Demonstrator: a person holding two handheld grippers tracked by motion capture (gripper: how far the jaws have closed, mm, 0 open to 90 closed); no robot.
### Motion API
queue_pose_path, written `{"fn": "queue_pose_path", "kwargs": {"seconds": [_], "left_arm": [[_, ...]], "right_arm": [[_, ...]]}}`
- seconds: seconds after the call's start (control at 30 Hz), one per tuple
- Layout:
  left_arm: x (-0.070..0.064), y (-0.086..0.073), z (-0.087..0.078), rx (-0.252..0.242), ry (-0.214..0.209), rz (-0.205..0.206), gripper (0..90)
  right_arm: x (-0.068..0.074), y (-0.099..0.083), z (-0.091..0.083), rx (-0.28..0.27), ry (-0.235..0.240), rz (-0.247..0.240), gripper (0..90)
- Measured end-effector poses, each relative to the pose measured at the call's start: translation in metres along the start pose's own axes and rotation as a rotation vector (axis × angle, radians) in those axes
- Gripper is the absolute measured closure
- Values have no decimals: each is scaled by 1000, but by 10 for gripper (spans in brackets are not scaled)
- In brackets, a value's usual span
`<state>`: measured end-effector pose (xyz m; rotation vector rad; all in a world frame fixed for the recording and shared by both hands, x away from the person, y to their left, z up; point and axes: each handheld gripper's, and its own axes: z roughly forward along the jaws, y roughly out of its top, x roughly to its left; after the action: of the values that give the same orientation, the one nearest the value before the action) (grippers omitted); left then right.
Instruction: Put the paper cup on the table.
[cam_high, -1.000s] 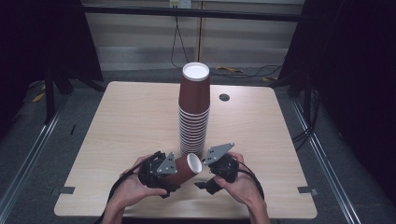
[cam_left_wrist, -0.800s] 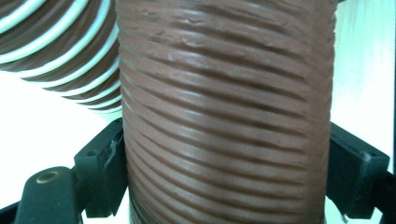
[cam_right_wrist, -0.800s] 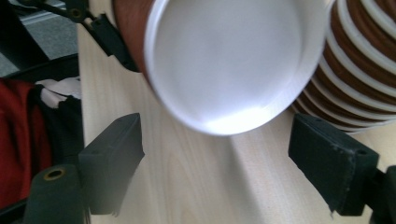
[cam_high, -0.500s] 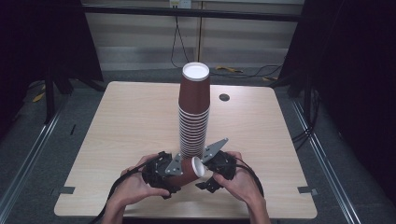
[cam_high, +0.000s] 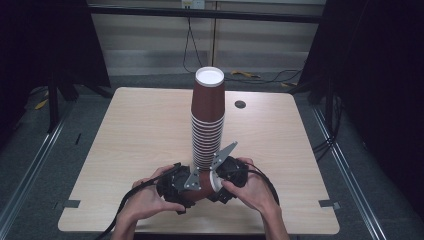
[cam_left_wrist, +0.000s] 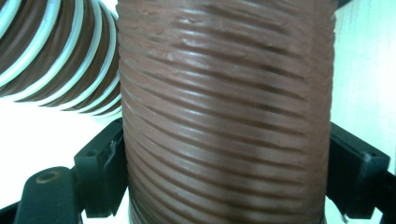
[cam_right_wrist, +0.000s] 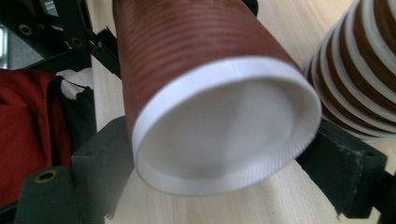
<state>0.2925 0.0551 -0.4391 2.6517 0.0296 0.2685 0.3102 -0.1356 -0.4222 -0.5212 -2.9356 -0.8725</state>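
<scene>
Left tongs (cam_high: 176, 187) clamped on ribbed brown paper cup (cam_high: 204, 181), held sideways just above counter (cam_high: 125, 130); right tongs (cam_high: 226, 181) flanking its rim, grip unclear. Handover likely; next, seating atop inverted cup stack (cam_high: 207, 120).

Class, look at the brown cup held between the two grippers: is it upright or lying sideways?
Sideways. The brown cup lies horizontal, its white rim facing the right hand-held gripper, beside the upright stack.
</scene>
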Motion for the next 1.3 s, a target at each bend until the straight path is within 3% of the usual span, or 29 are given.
{"fn": "queue_pose_path", "kwargs": {"seconds": [0.17, 0.23, 0.3, 0.33, 0.4, 0.43, 0.47, 0.53, 0.57, 0.6, 0.63, 0.7, 0.73, 0.9, 0.93, 0.97, 1.0, 1.03, 1.1, 1.2, 1.3], "left_arm": [[0, 4, 1, 5, 0, 6, 151], [-2, 7, 2, -5, 4, 6, 150], [-1, 8, 1, 22, 5, 33, 150], [-4, 8, 4, -15, 6, -10, 150], [-4, 9, 5, -4, 2, 5, 150], [-2, 9, 3, 22, 4, 49, 150], [-2, 8, 3, 18, -2, 47, 150], [-8, 6, 7, -56, -3, -37, 149], [-6, 6, 5, -31, -3, 0, 149], [-6, 6, 5, -31, -3, 0, 148], [-3, 6, 2, -1, -11, 46, 148], [-2, 6, 2, -1, -13, 50, 145], [-3, 5, 2, -26, -12, 29, 140], [-3, 2, 3, -75, -9, 5, 123], [-1, 1, 1, -71, -19, 27, 120], [-2, 0, 2, -87, 2, 22, 118], [0, -1, -1, -78, -13, 40, 114], [-3, -2, 1, -123, -24, -9, 111], [-2, -3, 0, -144, -19, -6, 105], [2, -7, -2, -192, -36, -35, 106], [4, -10, -4, -206, -46, -38, 107]], "right_arm": [[-2, 2, 2, -7, 22, -5, 148], [-3, 5, 3, -15, 55, -1, 142], [-3, 6, 2, -7, 63, 8, 148], [-4, 6, 3, -14, 75, -4, 168], [-4, 7, 3, -26, 93, 4, 184], [-4, 7, 4, -30, 98, -10, 185], [-4, 7, 4, -23, 91, 0, 187], [-3, 6, 3, -15, 101, 10, 192], [-3, 6, 3, -11, 102, 6, 192], [-3, 6, 3, -11, 102, 6, 192], [-3, 6, 4, -11, 105, -1, 196], [-3, 6, 3, -9, 108, -5, 197], [-2, 6, 3, -8, 104, 2, 200], [-3, 7, 0, -23, 98, -26, 204], [-2, 7, 0, -30, 87, -22, 204], [-2, 7, -1, -29, 89, -22, 204], [0, 7, -2, -32, 81, -11, 204], [1, 8, -3, -34, 72, -19, 204], [1, 7, -3, -49, 76, -27, 205], [0, 7, -3, -49, 76, -23, 206], [0, 7, -3, -58, 76, -23, 206]]}}
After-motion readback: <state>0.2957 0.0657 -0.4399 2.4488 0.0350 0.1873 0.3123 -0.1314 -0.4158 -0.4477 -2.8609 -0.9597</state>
